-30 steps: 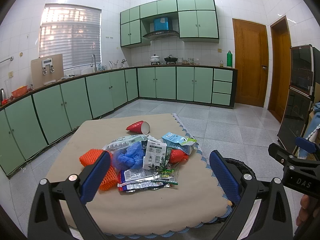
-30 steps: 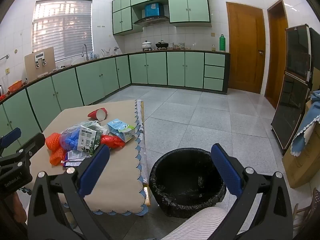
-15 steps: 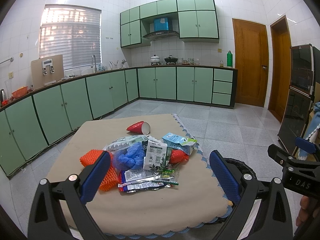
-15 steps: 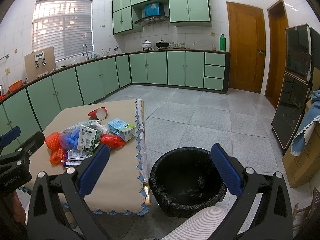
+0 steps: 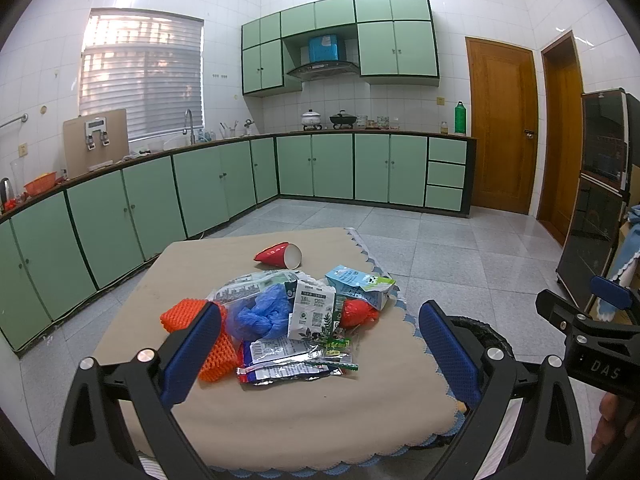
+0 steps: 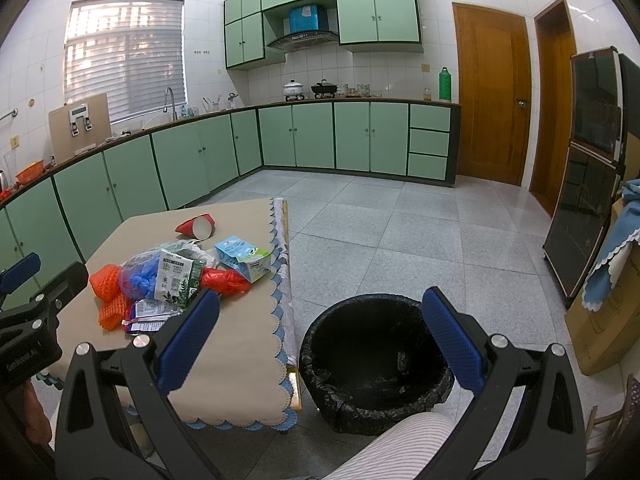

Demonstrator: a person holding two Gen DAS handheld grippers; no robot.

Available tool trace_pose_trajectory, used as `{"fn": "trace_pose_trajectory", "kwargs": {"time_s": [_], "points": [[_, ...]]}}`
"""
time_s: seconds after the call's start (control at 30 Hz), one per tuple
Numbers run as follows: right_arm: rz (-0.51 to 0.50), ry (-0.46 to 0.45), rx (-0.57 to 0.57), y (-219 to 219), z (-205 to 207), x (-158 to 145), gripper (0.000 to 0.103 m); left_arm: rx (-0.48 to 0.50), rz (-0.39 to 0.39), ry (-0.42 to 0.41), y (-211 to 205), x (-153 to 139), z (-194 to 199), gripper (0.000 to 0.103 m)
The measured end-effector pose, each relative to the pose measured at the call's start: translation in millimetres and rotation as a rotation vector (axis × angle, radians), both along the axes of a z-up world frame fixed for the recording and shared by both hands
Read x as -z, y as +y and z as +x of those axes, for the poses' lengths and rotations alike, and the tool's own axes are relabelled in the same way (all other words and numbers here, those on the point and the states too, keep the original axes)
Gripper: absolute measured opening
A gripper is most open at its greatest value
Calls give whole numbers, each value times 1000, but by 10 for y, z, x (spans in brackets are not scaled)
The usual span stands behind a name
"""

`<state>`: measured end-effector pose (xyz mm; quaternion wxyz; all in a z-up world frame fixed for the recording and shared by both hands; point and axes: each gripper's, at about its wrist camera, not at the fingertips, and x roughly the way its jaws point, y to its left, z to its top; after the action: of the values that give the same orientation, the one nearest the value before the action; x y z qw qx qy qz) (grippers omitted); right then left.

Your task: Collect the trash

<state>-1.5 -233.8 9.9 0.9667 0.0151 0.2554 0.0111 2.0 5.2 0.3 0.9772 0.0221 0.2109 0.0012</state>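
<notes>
Both grippers, left gripper and right gripper, you held spread and empty: left facing the trash pile, right over the bin beside it.

green base cabinets L-run along far walls | upper cabinets + range hood | pots on counter, green bottle at counter's right end | blinds on window | wooden doors right | grey tile floor
</notes>
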Motion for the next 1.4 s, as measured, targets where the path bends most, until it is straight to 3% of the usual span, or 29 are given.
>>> {"fn": "trace_pose_trajectory", "kwargs": {"time_s": [1.4], "points": [[0, 2, -2, 20, 9, 7, 98, -4, -1, 6, 12, 43, 14, 97]]}}
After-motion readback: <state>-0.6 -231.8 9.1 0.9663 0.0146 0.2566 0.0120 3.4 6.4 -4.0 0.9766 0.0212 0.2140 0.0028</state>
